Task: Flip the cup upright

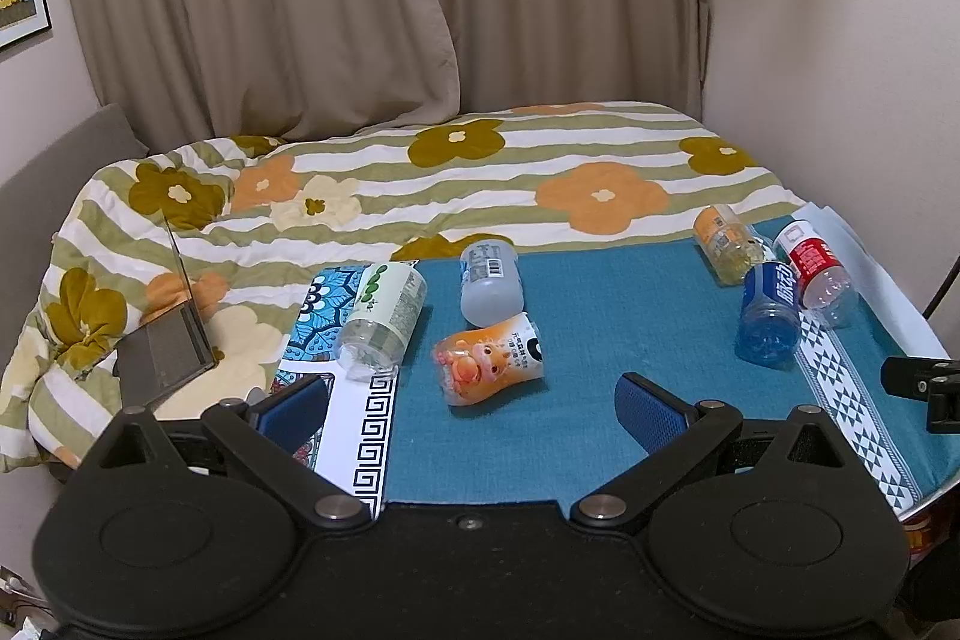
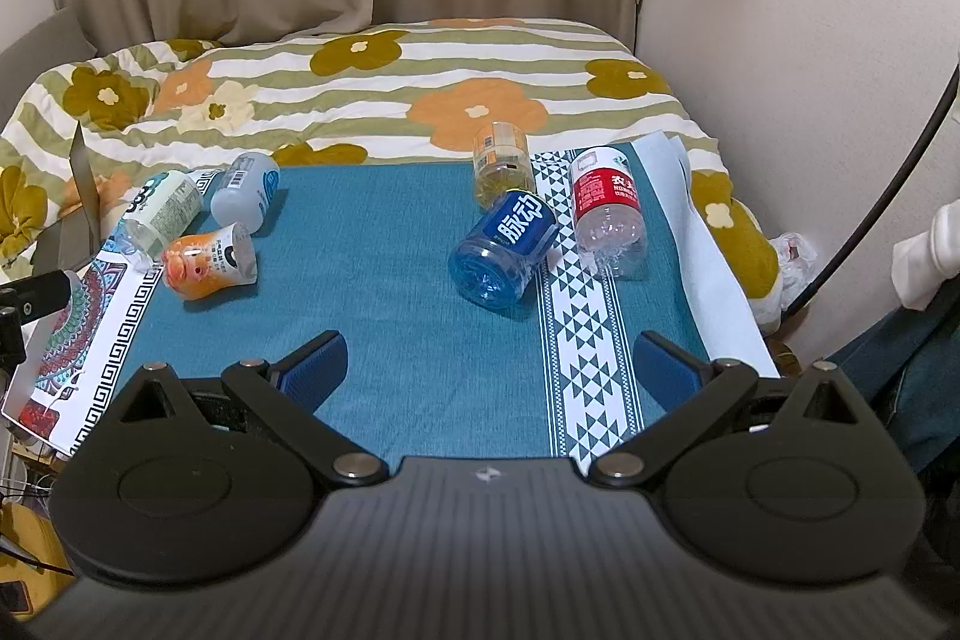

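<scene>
Several cut-bottle cups lie on their sides on a teal cloth [image 1: 600, 340]. On the left lie an orange cartoon cup [image 1: 489, 367] [image 2: 207, 261], a green-label cup [image 1: 384, 319] [image 2: 159, 214] and a grey cup [image 1: 489, 283] [image 2: 246, 199]. On the right lie a blue cup [image 1: 768, 319] [image 2: 504, 247], a red-label cup [image 1: 819, 271] [image 2: 606, 211] and a yellow cup [image 1: 729, 244] [image 2: 501, 160]. My left gripper [image 1: 474, 409] is open and empty, just short of the orange cup. My right gripper [image 2: 492, 367] is open and empty, short of the blue cup.
A flowered quilt [image 1: 420, 184] covers the bed behind the cloth. An open laptop [image 1: 171, 340] sits at the left. Patterned mats [image 1: 360, 436] lie at the cloth's left edge. Curtains and a wall stand behind and to the right.
</scene>
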`<act>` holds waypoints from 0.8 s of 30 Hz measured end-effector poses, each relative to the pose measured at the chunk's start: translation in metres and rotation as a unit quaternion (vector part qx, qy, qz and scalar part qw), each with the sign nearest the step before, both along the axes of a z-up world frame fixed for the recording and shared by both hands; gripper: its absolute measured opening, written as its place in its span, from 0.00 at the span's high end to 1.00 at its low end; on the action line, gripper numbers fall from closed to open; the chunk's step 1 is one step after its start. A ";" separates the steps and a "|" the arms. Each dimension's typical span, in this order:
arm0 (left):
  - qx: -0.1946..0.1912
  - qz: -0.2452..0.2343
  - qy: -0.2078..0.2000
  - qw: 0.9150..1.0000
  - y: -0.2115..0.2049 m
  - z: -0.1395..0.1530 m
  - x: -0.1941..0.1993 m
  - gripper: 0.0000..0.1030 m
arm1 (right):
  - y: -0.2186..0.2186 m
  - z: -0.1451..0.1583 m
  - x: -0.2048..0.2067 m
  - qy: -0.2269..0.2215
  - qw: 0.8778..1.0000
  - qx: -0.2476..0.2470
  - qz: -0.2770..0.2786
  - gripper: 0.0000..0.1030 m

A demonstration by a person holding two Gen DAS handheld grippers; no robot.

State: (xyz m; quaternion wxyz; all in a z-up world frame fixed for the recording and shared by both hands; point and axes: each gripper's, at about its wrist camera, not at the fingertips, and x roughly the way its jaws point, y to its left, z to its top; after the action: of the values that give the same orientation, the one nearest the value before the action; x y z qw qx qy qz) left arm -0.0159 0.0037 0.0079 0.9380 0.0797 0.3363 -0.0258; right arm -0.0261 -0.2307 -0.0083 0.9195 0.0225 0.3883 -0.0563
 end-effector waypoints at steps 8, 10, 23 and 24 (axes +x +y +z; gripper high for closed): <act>0.000 0.000 0.000 1.000 -0.001 0.000 -0.001 0.00 | 0.001 -0.002 0.002 0.000 1.000 0.000 0.000 0.00; 0.000 -0.001 0.000 1.000 -0.001 0.000 -0.001 0.00 | 0.000 -0.003 0.004 0.000 1.000 0.001 0.000 0.00; -0.009 -0.005 0.008 1.000 -0.017 0.012 0.005 0.00 | -0.015 0.015 0.002 -0.001 1.000 0.012 0.003 0.00; -0.010 -0.002 0.006 1.000 -0.019 0.013 0.006 0.00 | -0.019 0.016 0.005 -0.001 1.000 0.011 0.006 0.00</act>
State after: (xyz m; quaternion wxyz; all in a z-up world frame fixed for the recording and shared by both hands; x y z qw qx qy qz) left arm -0.0099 -0.0153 0.0206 0.9366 0.0706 0.3418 -0.0321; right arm -0.0214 -0.2499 0.0075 0.9200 0.0302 0.3879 -0.0465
